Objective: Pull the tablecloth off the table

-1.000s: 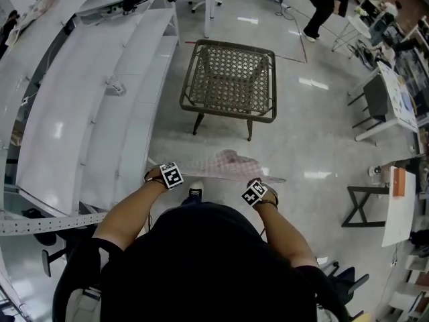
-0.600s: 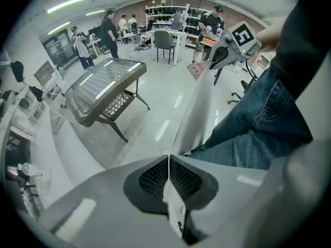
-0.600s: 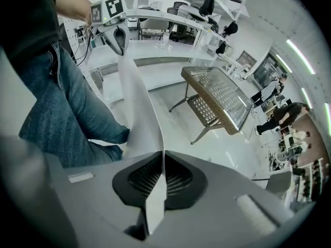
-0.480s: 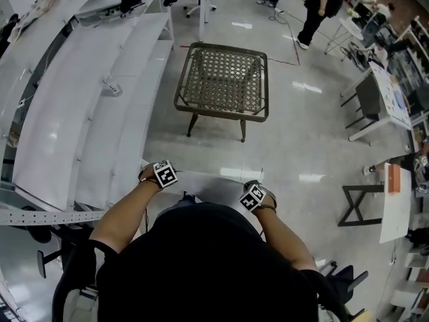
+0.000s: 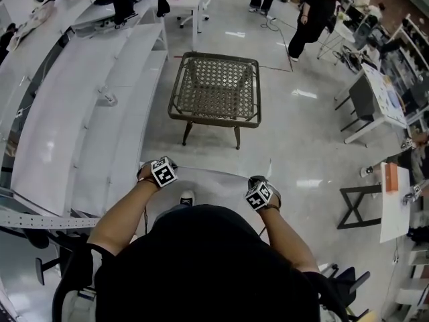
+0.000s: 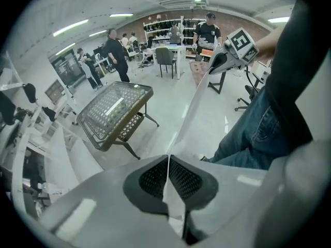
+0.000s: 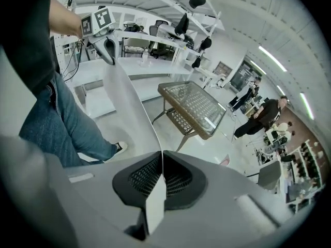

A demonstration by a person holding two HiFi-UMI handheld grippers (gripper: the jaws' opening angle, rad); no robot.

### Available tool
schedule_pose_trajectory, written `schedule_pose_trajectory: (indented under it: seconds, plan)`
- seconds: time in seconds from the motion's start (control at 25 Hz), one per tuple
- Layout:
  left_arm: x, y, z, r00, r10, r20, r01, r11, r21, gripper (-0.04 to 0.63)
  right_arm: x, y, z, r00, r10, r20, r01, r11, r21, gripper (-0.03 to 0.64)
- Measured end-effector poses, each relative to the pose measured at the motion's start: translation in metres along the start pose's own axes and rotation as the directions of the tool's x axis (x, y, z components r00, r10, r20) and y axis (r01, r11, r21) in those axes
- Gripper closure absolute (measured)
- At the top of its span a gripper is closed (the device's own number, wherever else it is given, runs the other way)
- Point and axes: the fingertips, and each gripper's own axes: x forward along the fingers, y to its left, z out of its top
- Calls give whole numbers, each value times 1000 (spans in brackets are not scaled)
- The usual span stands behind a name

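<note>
The tablecloth (image 5: pixel 209 178) hangs as a pale sheet stretched between my two grippers, close in front of my body. My left gripper (image 5: pixel 159 171) is shut on one edge of the cloth (image 6: pixel 182 123), its jaws pinching the fabric. The right gripper (image 5: pixel 261 194) is shut on the other edge of the cloth (image 7: pixel 135 112). Each gripper view shows the cloth running taut across to the other gripper: the right gripper (image 6: pixel 223 62) and the left gripper (image 7: pixel 107 48). The wicker table (image 5: pixel 216 87) stands bare on the floor ahead, also seen as the table (image 6: pixel 111 112) and the table (image 7: pixel 199 106).
Long white curved counters (image 5: pixel 67 113) run along the left. A desk (image 5: pixel 395 203) and a black frame stand (image 5: pixel 358 206) are at the right. People (image 5: pixel 314 9) stand at the far side among chairs. My shoe (image 5: pixel 187 197) shows below the cloth.
Both grippers have risen and come toward my body. The cloth, which trailed on the floor in front a second ago, is lifted off it and pulled taut between them.
</note>
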Motion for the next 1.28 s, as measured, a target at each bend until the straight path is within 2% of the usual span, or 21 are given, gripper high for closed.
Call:
schedule_pose_trajectory:
  seconds: [0.28, 0.6, 1.04, 1.28]
  plan:
    - [-28, 28, 45, 995, 63, 77, -62, 998, -21, 594, -25, -55, 25, 993, -83, 79, 77, 994, 71, 583]
    - [-66, 59, 91, 978, 144, 151, -142, 990, -20, 594, -60, -107, 55, 976, -159, 152, 140, 982, 126, 583]
    - [-111, 86, 130, 953, 218, 212, -220, 975, -13, 594, -105, -146, 86, 950, -221, 219, 192, 971, 143, 583]
    - [-137, 100, 146, 932, 264, 250, -266, 964, -26, 594, -129, -159, 103, 930, -246, 273, 216, 967, 136, 581]
